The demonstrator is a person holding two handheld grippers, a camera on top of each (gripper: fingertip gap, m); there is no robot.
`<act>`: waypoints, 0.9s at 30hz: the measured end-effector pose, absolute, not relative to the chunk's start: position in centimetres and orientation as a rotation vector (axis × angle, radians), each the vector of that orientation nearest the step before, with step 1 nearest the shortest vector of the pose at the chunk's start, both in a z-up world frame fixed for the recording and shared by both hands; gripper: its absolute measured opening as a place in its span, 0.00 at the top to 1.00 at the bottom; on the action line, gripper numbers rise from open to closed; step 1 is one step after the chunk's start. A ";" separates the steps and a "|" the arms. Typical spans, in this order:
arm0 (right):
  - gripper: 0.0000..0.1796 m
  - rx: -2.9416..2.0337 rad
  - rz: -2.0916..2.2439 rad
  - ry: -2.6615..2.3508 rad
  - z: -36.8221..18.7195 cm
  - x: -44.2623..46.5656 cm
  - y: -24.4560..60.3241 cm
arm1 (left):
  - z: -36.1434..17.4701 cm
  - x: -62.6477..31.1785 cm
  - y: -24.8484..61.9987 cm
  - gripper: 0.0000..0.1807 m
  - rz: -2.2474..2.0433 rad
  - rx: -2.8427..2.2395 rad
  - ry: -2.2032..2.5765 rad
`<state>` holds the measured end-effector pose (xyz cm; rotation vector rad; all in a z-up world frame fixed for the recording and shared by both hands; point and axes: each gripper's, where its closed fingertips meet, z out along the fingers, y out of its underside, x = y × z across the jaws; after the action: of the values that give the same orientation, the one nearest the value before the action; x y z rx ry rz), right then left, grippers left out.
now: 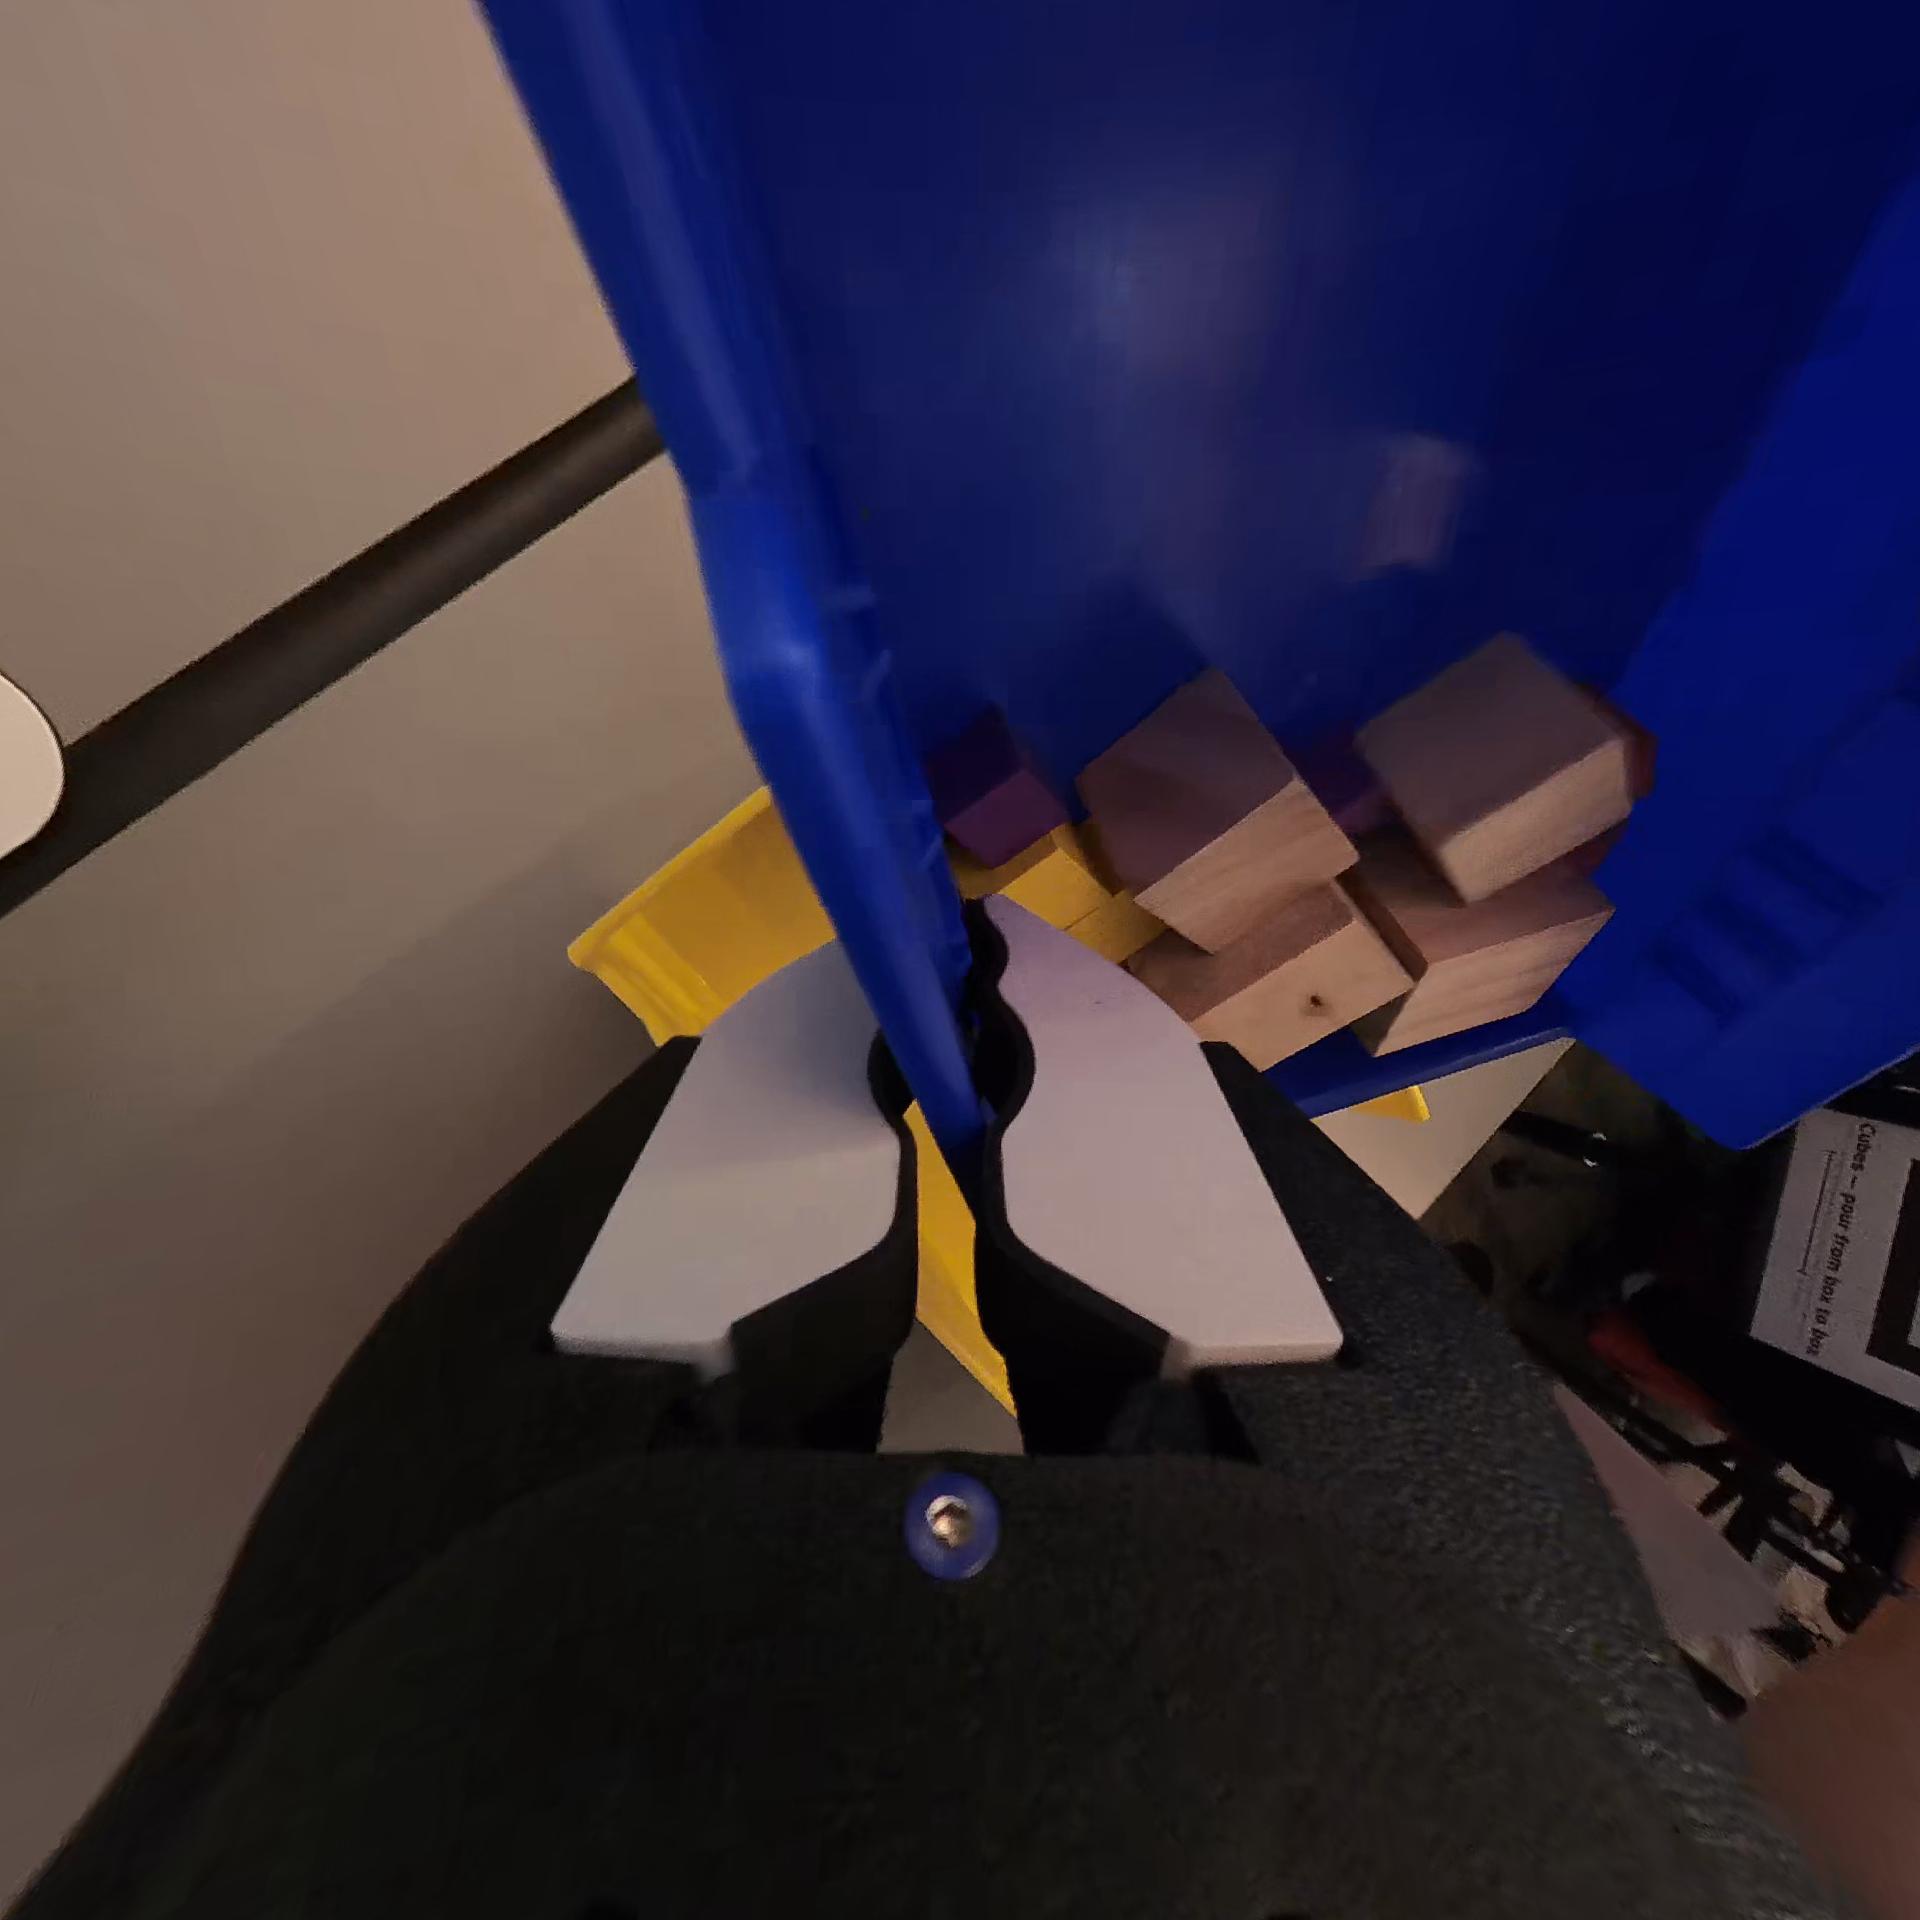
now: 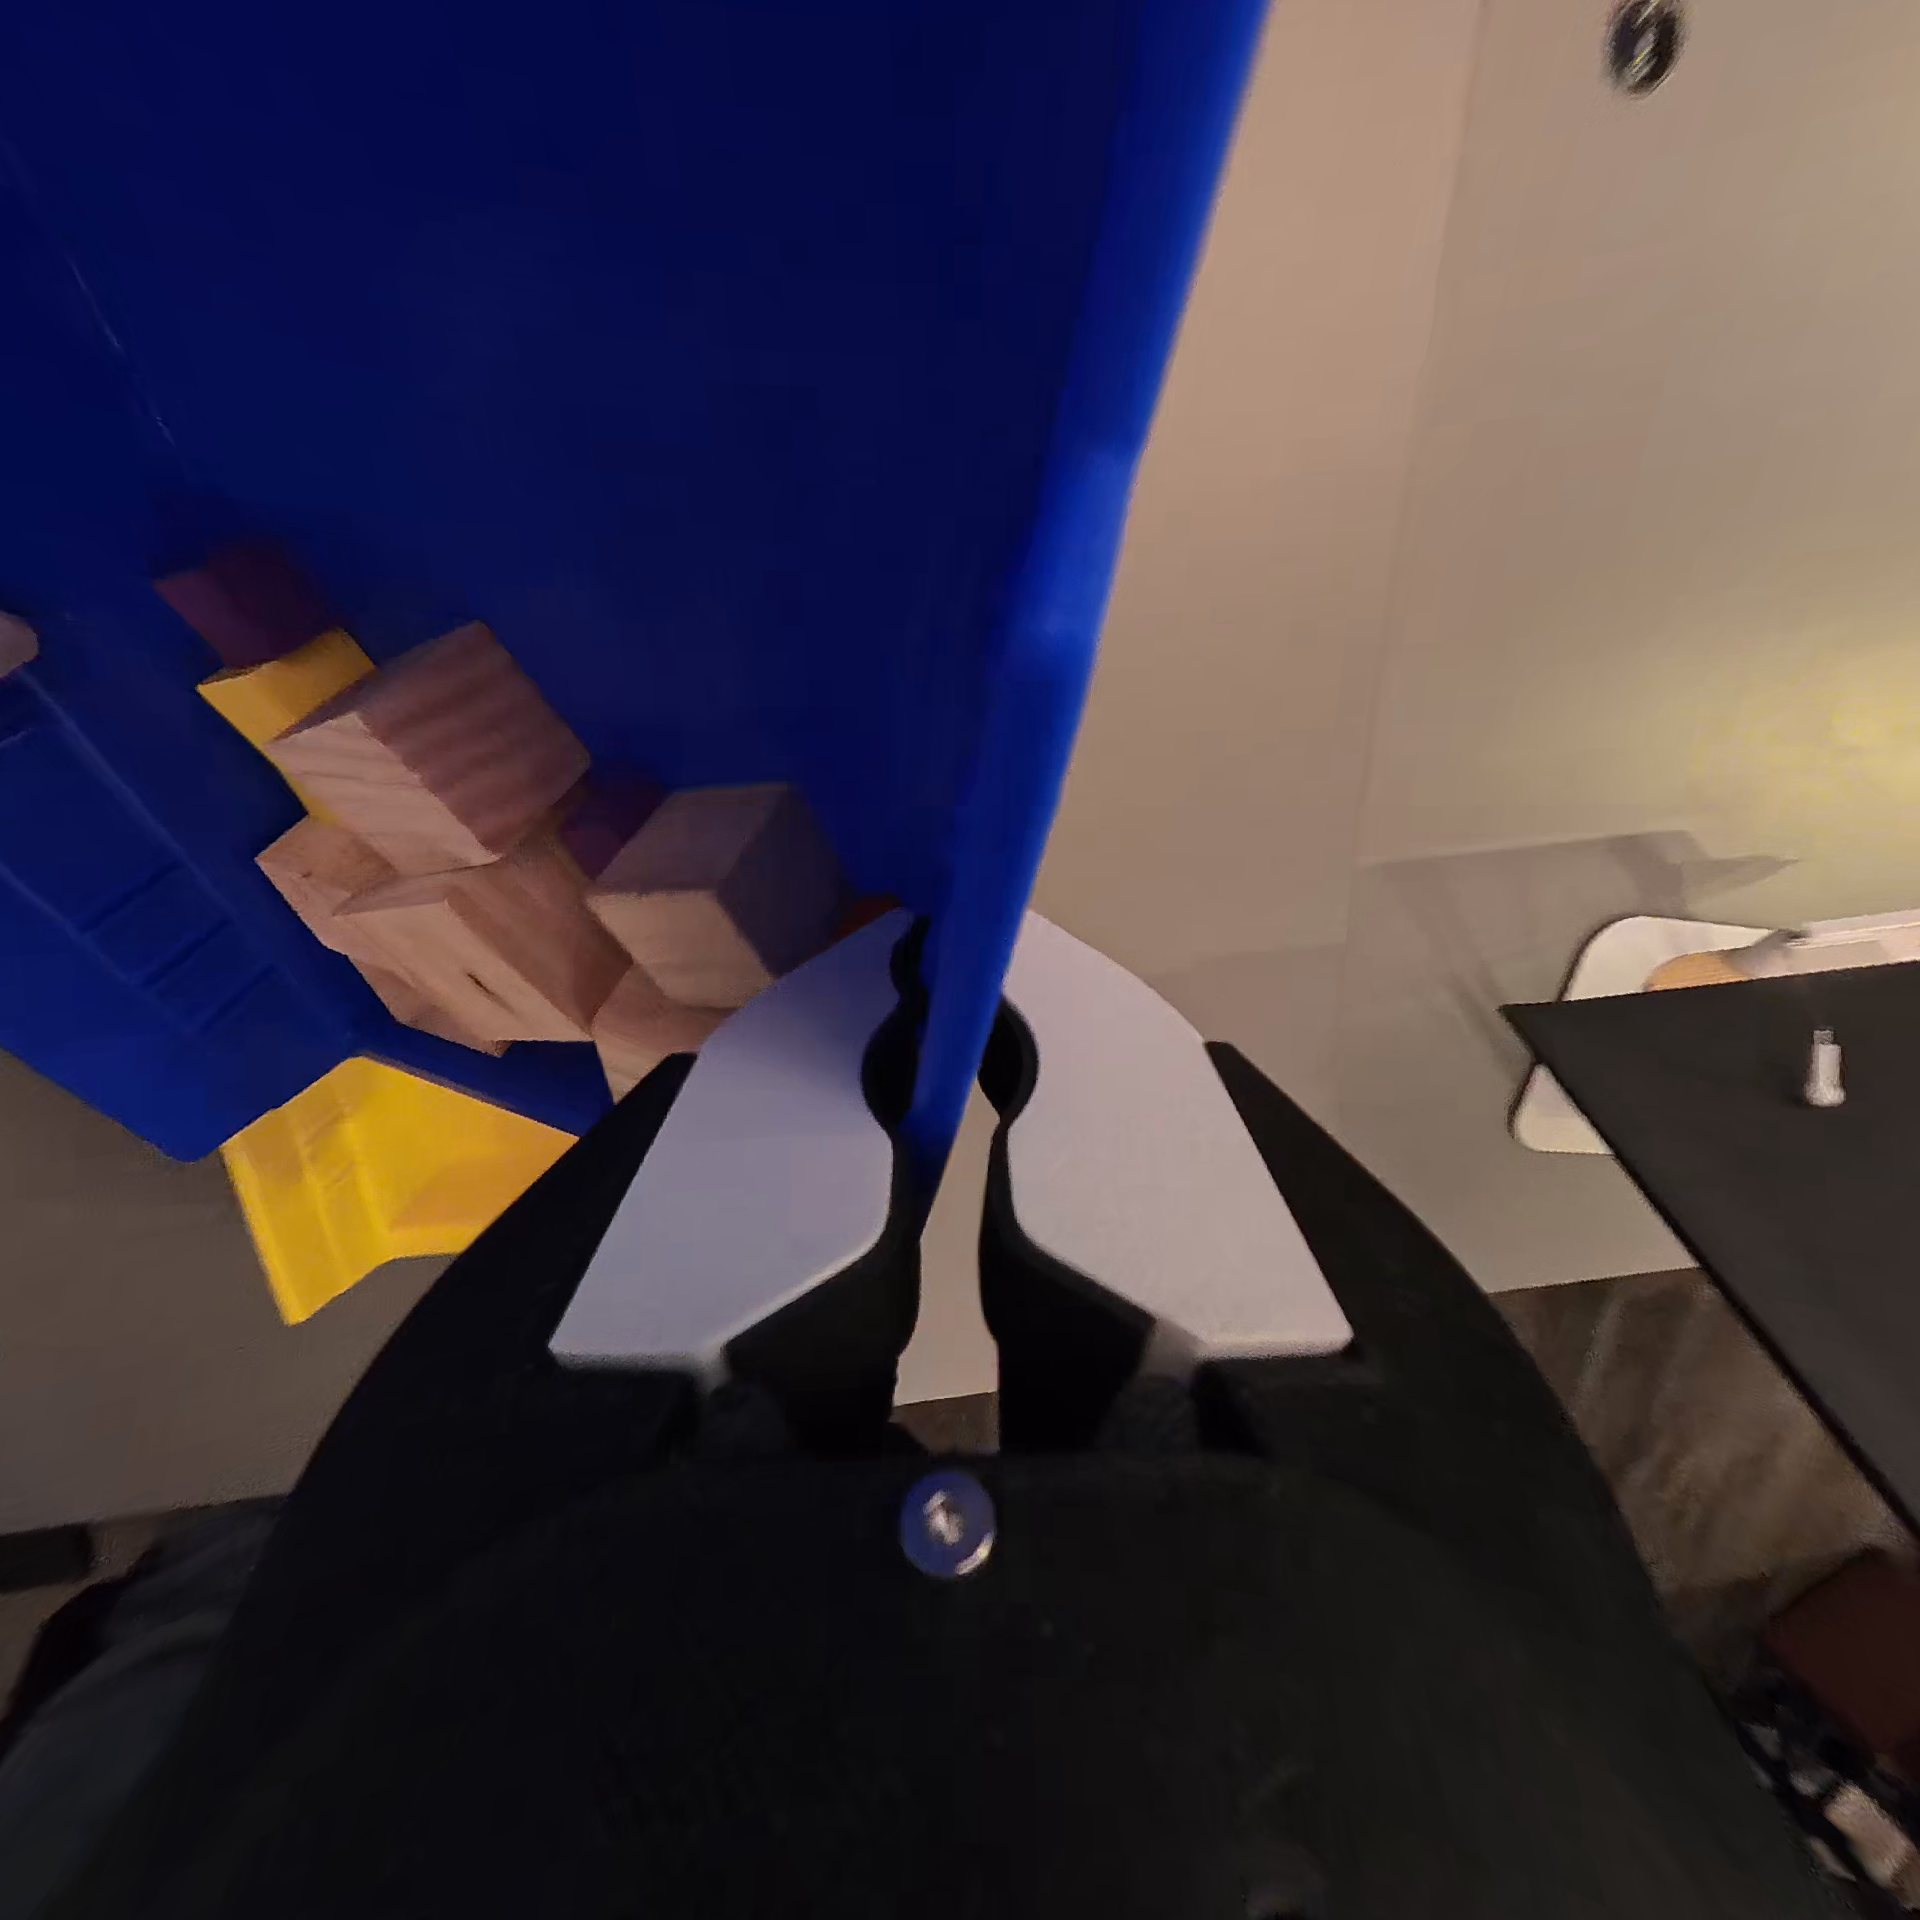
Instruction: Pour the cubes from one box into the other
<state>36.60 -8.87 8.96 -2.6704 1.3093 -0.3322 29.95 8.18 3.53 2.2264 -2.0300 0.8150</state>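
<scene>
Blue box (image 1: pixel 1195 364) tipped steeply above the yellow box (image 1: pixel 707 914), left gripper (image 1: pixel 977 997) and right gripper (image 2: pixel 940 997) each pinching a side wall, wooden cubes (image 1: pixel 1226 821) with purple and yellow ones piled at its lowered edge

Glossy plastic blue box (image 1: pixel 1195 364), bare wood cubes (image 1: pixel 1226 821)

Tilted blue box (image 1: pixel 1195 364), wooden cubes (image 1: pixel 1226 831), yellow box (image 2: pixel 353 1184) below

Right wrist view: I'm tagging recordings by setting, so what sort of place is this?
Probably an indoor office or lab room. Plain beige walls, a black table with a white chair behind it, and a printed task sheet beside the blue box suggest a staged recording space.
</scene>
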 end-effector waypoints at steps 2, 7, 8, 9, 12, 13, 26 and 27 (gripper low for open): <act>0.96 -2.676 -0.431 1.257 10.1 36.5 -8.3 | 3.8 29.7 8.4 0.97 0.893 2.211 -2.036; 0.96 -2.614 -0.629 1.126 12.4 36.1 -6.7 | 4.8 29.2 9.4 0.96 1.097 2.228 -2.081; 0.96 -2.598 -0.676 1.092 12.8 35.9 -6.5 | 5.0 29.1 9.6 0.97 1.139 2.244 -2.091; 0.96 -2.573 -0.720 1.061 13.1 35.7 -6.2 | 5.3 29.1 9.9 0.97 1.188 2.263 -2.099; 0.96 -2.486 -0.836 0.986 14.2 34.9 -5.6 | 6.1 28.6 10.5 0.97 1.322 2.314 -2.109; 0.96 -2.469 -0.874 0.960 14.5 34.5 -5.5 | 6.3 28.4 10.6 0.97 1.352 2.319 -2.117; 0.97 -2.252 -1.075 0.817 14.8 30.9 -6.1 | 5.4 25.5 9.4 0.97 1.552 2.281 -2.173; 0.97 -2.220 -1.086 0.812 14.8 30.6 -6.1 | 5.3 25.4 9.4 0.97 1.568 2.277 -2.180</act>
<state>30.62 -6.13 14.82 -2.2204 0.8116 -1.0857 25.35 9.42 5.29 2.2774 -2.1795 1.5678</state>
